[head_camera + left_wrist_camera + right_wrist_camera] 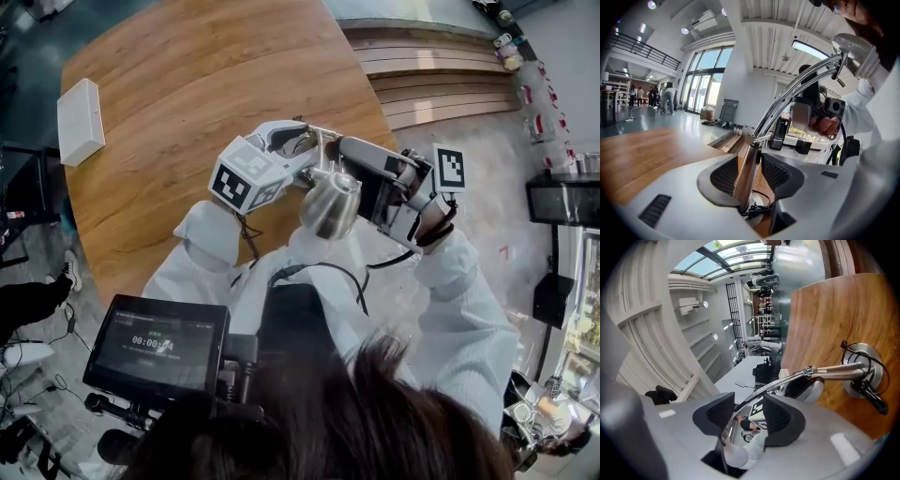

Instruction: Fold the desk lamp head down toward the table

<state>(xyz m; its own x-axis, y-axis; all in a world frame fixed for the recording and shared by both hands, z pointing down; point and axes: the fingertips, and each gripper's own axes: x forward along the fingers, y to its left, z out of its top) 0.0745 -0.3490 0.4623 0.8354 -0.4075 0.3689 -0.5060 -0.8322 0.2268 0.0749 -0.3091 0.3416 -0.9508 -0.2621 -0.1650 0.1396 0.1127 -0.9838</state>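
Observation:
A chrome desk lamp stands at the near edge of the wooden table (187, 84). Its shiny head (330, 206) hangs between the two grippers in the head view. My left gripper (751, 171) is open, with the lamp's upright post (746, 180) between its jaws; a gap shows on the right side. Below the post I see the round base (757, 213) and a black cable. My right gripper (749, 414) is open, and the mirror-like head (733, 432) sits between its jaws. From there the curved arm (787, 379) runs to the post and the base (866, 363).
A white box (80, 120) lies at the table's far left. Wooden steps (441, 84) rise beyond the table's right edge. A camera monitor (155, 347) sits close to the person's chest. People stand far off in the hall (668, 98).

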